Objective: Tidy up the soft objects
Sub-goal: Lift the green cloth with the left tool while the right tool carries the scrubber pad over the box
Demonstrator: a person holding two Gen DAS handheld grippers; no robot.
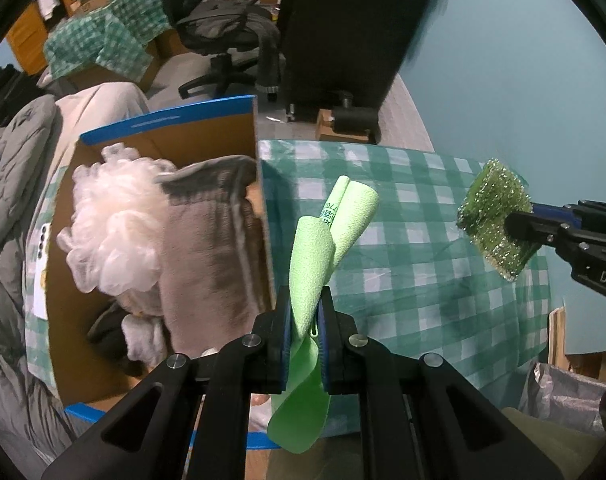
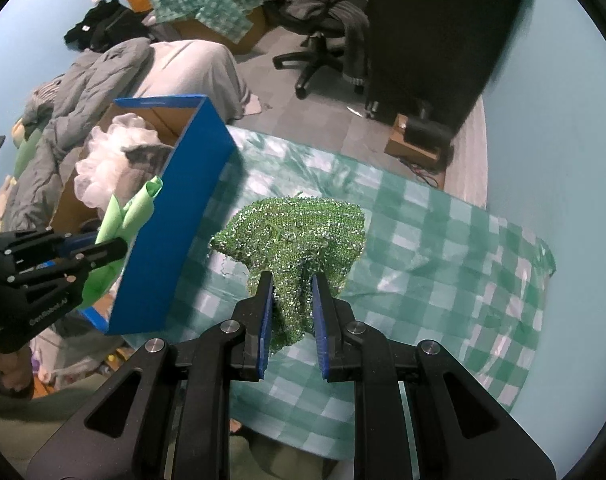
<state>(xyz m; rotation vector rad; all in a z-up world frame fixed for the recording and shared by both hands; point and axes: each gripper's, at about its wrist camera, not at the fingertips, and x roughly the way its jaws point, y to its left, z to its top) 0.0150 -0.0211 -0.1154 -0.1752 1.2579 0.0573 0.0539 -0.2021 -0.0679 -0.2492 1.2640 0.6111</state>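
My left gripper (image 1: 305,304) is shut on a light green foam sheet (image 1: 323,236), held above the table right beside the blue cardboard box (image 1: 171,116). The box holds a white mesh pouf (image 1: 107,220) and a grey towel (image 1: 215,240). My right gripper (image 2: 291,286) is shut on a glittery green scrubber cloth (image 2: 295,232), held above the checked tablecloth (image 2: 443,264). In the left wrist view the scrubber (image 1: 495,216) hangs at the right in the right gripper (image 1: 521,228). In the right wrist view the left gripper (image 2: 103,246) with the foam sheet (image 2: 131,208) sits by the box's blue wall (image 2: 183,216).
A green checked cloth (image 1: 415,248) covers the table. A black office chair (image 2: 323,20) and a dark cabinet (image 2: 435,32) stand behind on the grey floor. A grey jacket (image 2: 83,80) and covered furniture lie left of the box. A small brown box (image 2: 415,140) sits by the wall.
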